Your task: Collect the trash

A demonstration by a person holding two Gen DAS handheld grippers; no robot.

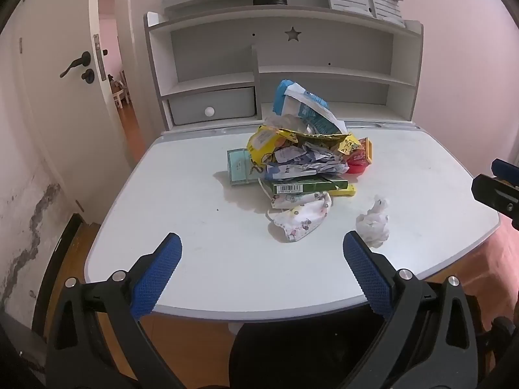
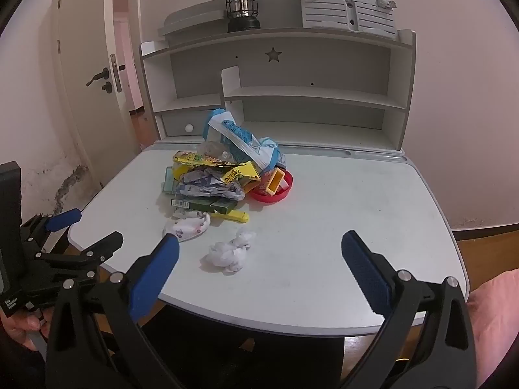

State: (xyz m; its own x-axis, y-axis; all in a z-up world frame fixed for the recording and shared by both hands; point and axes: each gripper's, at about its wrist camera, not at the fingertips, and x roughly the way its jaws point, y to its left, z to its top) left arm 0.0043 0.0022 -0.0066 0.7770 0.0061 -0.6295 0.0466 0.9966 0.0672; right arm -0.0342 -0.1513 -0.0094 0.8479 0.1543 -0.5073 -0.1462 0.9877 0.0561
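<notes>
A heap of trash [image 1: 301, 159] lies mid-desk: yellow snack wrappers, a blue-white bag, a green box [image 1: 308, 187], crumpled paper, a red lid [image 2: 272, 191] and a patterned face mask [image 1: 301, 217]. A crumpled white tissue [image 1: 373, 223] lies apart, in front and to the right; it also shows in the right wrist view [image 2: 228, 253]. My left gripper [image 1: 261, 249] is open and empty above the desk's near edge. My right gripper [image 2: 259, 249] is open and empty, with the tissue just ahead of its left finger. The left gripper also shows at the left of the right wrist view [image 2: 87, 230].
The white desk [image 1: 194, 227] has a shelf hutch [image 1: 292, 52] at the back with a small drawer [image 1: 212, 103] and a black lantern [image 2: 241, 6] on top. An open door [image 1: 58, 74] stands at left. A dark chair back [image 1: 292, 350] is below the desk's near edge.
</notes>
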